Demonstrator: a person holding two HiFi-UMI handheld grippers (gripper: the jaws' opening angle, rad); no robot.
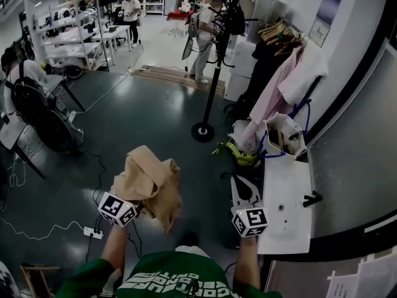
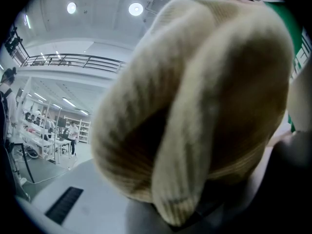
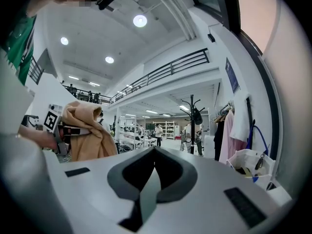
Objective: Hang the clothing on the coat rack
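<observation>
My left gripper (image 1: 127, 210) is clamped on the tan knit garment (image 1: 149, 182), which bunches over its jaws and fills that gripper's view. My right gripper (image 3: 155, 152) has its jaws pressed together with nothing between them. The black coat rack (image 1: 214, 73) stands well ahead, apart from the garment

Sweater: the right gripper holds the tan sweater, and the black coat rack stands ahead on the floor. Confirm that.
Wrong on one count: the left gripper holds the tan sweater, as the head view shows. The right gripper has its jaws together with nothing between them. The black coat rack does stand ahead on the floor.
</observation>
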